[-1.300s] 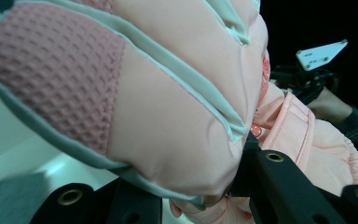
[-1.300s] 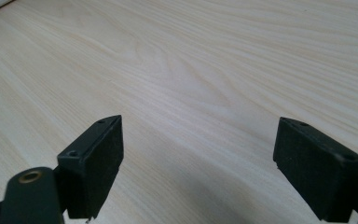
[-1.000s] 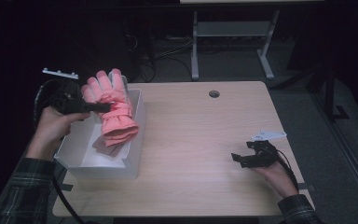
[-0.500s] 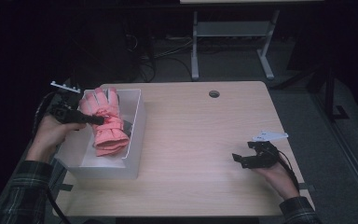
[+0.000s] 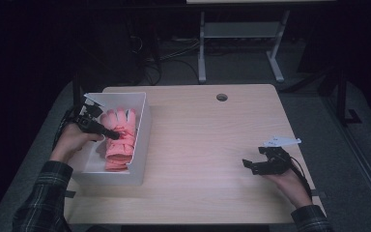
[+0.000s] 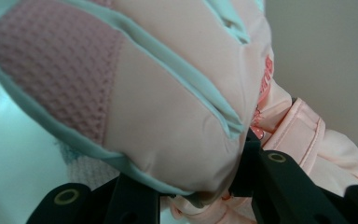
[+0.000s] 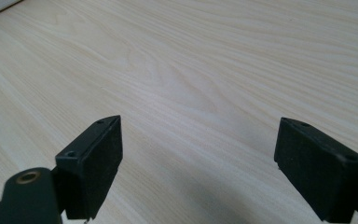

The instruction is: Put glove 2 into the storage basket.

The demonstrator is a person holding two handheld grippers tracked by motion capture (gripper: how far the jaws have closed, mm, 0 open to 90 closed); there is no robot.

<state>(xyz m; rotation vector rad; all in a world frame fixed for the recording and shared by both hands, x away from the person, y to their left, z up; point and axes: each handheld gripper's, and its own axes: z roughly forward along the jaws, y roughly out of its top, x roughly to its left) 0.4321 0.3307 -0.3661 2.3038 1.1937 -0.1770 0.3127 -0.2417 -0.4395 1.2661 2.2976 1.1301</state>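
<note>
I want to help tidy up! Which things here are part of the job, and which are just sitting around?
Part of the job:
- pink glove
- white box it lies in
- left gripper, closed on the glove

Just sitting around:
- right gripper, open on the table
- metal stand behind the table

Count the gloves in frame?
2, it seems: one pink glove in the left gripper, lowered into the white bin; a second glove lies under it. More may be hidden beneath.
</note>
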